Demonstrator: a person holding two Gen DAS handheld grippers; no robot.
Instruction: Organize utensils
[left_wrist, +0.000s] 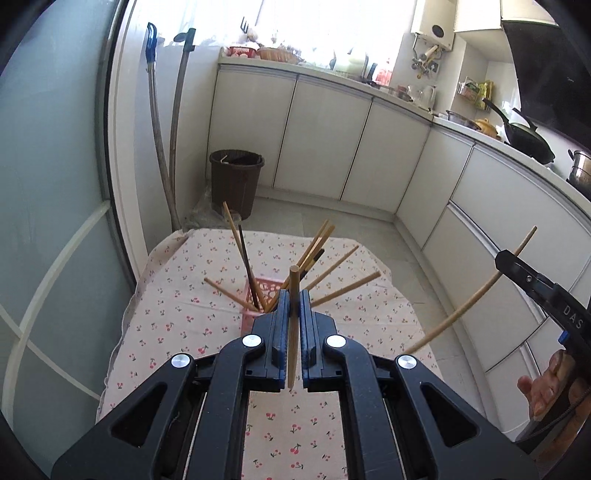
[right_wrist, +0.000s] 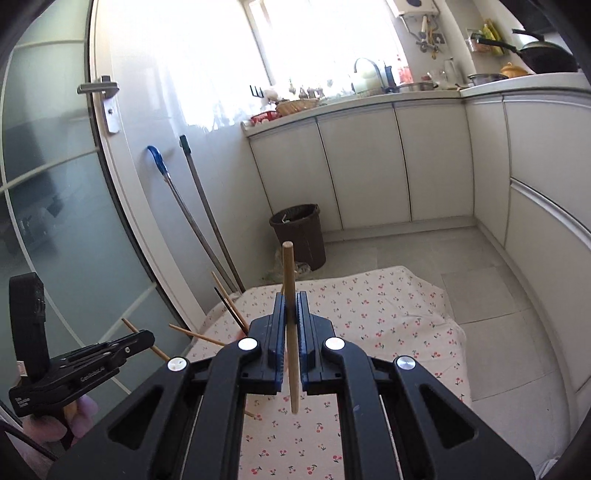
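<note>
Chopstick (left_wrist: 293, 325) clamped in left hand-held gripper (left_wrist: 294, 301).

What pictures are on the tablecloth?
Little red cherries on the pale tablecloth, clearest in the right wrist view.

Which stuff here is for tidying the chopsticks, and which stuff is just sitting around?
For the job:
left claw gripping a chopstick
right claw gripping another chopstick
pink basket holding more chopsticks

Just around:
brown bin
mop handles
wok
cherry tablecloth
</note>
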